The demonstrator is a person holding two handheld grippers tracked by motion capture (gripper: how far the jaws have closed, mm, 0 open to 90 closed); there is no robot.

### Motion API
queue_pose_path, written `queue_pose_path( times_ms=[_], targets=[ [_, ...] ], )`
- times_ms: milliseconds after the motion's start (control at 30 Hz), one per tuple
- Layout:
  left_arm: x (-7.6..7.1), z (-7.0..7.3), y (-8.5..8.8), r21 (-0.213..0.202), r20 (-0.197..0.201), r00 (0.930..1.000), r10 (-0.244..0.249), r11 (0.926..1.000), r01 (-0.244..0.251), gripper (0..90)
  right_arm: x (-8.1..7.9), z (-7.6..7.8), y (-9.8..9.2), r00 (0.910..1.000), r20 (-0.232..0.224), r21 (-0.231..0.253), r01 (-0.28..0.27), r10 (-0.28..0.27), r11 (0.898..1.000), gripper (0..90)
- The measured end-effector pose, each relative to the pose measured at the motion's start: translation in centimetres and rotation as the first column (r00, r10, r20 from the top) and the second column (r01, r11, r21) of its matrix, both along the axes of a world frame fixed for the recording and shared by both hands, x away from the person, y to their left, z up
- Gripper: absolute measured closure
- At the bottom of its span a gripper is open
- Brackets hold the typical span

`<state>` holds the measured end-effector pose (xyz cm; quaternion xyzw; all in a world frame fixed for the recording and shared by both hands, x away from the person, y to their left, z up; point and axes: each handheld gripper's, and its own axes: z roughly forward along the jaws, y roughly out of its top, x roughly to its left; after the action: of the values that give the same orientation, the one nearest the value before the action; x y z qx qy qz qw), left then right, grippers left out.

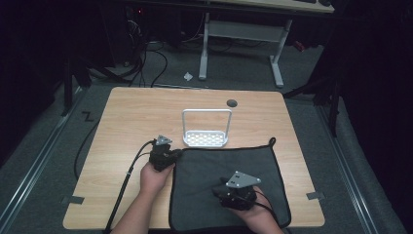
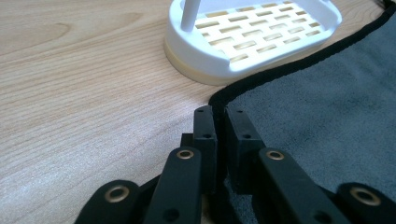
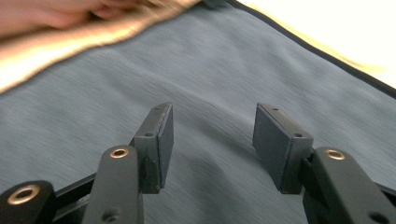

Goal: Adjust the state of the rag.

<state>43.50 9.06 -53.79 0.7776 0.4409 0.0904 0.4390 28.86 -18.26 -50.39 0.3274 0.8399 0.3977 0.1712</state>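
Nearest the lens in the left gripper view, the left gripper (image 2: 218, 116) has its fingers pinched tight on the black-bound edge of the grey cloth (image 2: 327, 116), right at the cloth's corner near the lower middle of that frame. From above, that cloth (image 1: 229, 180) lies spread across the lower centre of the worktop (image 1: 122, 126), its top hem just below the white slotted rack (image 1: 205, 138), which stands apart from it on the wood. At the lower right of the high view, the right gripper (image 1: 220, 191) hangs over the cloth's middle with its fingers parted and nothing between them; its own view is blurred, so whether the tips brush the fabric is hard to say. Judging by this, the step in hand is taking hold of the cloth for a fold or lift. To do it well, the right gripper should catch a matching edge or corner, not the flat middle, and both should rise together, keeping the hem clear of the rack.
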Motion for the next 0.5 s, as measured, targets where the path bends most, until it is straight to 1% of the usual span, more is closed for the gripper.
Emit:
queue_pose_path(
  times_ms=[33,67,100,133,167,200,233,267,300,333,367,400,500],
  targets=[
    [0.0,0.0,0.1,-0.013,0.002,1.0,0.005,0.9999,-0.005,83.7,-0.2,0.0,0.9,0.9997,0.001,-0.008,-0.023,0.023,1.0,49.1],
    [0.0,0.0,0.3,-0.029,0.006,0.9999,0.009,0.9995,-0.008,83.8,-0.4,-0.1,2.4,0.9981,0.002,-0.028,-0.062,0.062,0.998,47.3],
    [-0.1,0.0,0.3,-0.037,0.006,0.9999,0.012,0.9992,-0.011,83.8,-0.4,-0.1,2.4,0.9981,0.002,-0.028,-0.062,0.062,0.998,47.3],
    [-0.1,0.0,0.4,-0.039,0.007,0.9999,0.011,0.9992,-0.01,83.9,-0.6,-0.1,3.0,0.9972,-0.001,-0.033,-0.074,0.074,0.997,46.7],
    [-0.1,0.0,0.4,-0.043,0.013,0.9999,0.006,0.999,-0.005,83.8,-0.8,-0.3,4.9,0.9936,-0.008,-0.052,-0.113,0.112,0.992,45.1],
    [-0.1,0.0,0.4,-0.043,0.013,0.9999,0.006,0.999,-0.005,83.8,-0.8,-0.3,4.9,0.9936,-0.008,-0.052,-0.113,0.112,0.992,45.1],
    [-0.3,0.1,0.4,-0.045,0.025,0.9997,0.001,0.999,0.0,83.8,-0.9,-0.6,6.4,0.9898,-0.018,-0.056,-0.142,0.141,0.988,43.8],
    [-0.3,0.1,0.3,-0.046,0.031,0.9995,-0.002,0.999,0.004,83.8,-0.9,-0.6,6.4,0.9898,-0.018,-0.056,-0.142,0.141,0.988,43.8],
    [-0.4,0.1,0.4,-0.049,0.034,0.9994,-0.002,0.9988,0.004,83.8,-0.9,-0.7,6.9,0.9885,-0.021,-0.056,-0.151,0.15,0.987,43.8],
    [-0.5,0.1,0.4,-0.055,0.037,0.9993,-0.005,0.9984,0.007,83.7,-0.9,-0.9,8.4,0.9843,-0.03,-0.061,-0.175,0.174,0.983,43.6],
    [-0.5,0.1,0.4,-0.055,0.037,0.9993,-0.005,0.9984,0.007,83.7,-1.0,-1.0,8.9,0.9829,-0.034,-0.06,-0.182,0.181,0.981,43.7],
    [-0.5,0.1,0.5,-0.056,0.039,0.9992,-0.007,0.9984,0.009,83.7,-1.0,-1.0,8.9,0.9829,-0.034,-0.06,-0.182,0.181,0.981,43.7],
    [-0.6,0.1,0.5,-0.06,0.043,0.999,-0.009,0.9981,0.012,83.6,-1.2,-1.4,10.5,0.9767,-0.053,-0.057,-0.211,0.208,0.976,43.8]
  ],
)
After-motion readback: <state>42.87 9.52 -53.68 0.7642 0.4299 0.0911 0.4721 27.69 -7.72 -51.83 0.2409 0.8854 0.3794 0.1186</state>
